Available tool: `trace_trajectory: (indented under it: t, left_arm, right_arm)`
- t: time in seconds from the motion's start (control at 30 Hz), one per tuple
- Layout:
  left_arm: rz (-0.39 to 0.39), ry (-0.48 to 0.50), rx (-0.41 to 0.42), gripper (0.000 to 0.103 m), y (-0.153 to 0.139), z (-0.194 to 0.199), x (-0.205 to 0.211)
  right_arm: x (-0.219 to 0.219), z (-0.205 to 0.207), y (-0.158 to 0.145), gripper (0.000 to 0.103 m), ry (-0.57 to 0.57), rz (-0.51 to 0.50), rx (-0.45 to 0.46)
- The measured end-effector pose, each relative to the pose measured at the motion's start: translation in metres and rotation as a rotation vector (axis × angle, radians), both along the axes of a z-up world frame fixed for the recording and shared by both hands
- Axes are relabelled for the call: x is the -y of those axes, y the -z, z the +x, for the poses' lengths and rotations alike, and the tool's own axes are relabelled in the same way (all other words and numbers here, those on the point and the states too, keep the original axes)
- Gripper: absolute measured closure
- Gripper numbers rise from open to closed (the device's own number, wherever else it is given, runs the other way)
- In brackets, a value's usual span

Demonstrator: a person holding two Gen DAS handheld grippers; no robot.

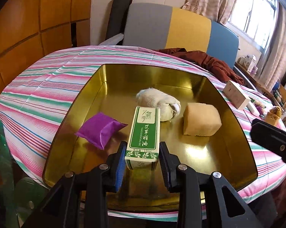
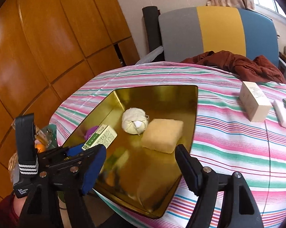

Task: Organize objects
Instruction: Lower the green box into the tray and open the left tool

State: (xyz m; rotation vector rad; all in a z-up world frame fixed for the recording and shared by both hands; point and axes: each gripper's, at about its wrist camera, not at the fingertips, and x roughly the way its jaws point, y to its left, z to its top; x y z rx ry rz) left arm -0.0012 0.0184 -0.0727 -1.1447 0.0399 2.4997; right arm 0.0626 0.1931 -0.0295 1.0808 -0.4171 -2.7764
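A gold tin tray [image 1: 89,102] [image 2: 161,93] lies on the striped cloth. In it are a purple packet [image 1: 101,129] [image 2: 90,131], a white yarn bundle [image 1: 160,102] [image 2: 134,120] and a tan sponge [image 1: 201,119] [image 2: 161,134]. A green-and-white essential oil box [image 1: 144,131] [image 2: 101,135] rests on the tray floor between the pads of my left gripper [image 1: 143,148] [image 2: 86,153], which stand just off its sides. My right gripper [image 2: 141,150] is open over the tray's near right part, with nothing between its fingers and the sponge just ahead.
On the cloth right of the tray lie a cream box [image 2: 254,102] [image 1: 235,95] and a white bar [image 2: 283,116]. A dark red garment [image 2: 237,62] is heaped at the far edge before a grey, yellow and blue chair [image 2: 215,30]. Wooden cupboards [image 2: 57,38] stand left.
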Motion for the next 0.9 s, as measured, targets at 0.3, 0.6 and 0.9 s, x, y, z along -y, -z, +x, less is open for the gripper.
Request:
trace_trajectory:
  t: [0.3,0.6,0.9]
  left_arm:
    - [0.022,-0.121,-0.153,0.008,-0.026,0.011,0.013]
    - [0.042,-0.175,-0.195,0.0,-0.038,0.016,0.013]
    - [0.075,-0.117,-0.222,0.0,-0.049,0.03,-0.001]
  right_arm:
    - [-0.018,0.009,-0.002,0.027,0.054,-0.034,-0.015]
    - [-0.028,0.014,-0.003,0.027,0.086,-0.041,-0.023]
    - [-0.038,0.021,-0.007,0.027,0.108,-0.006,-0.043]
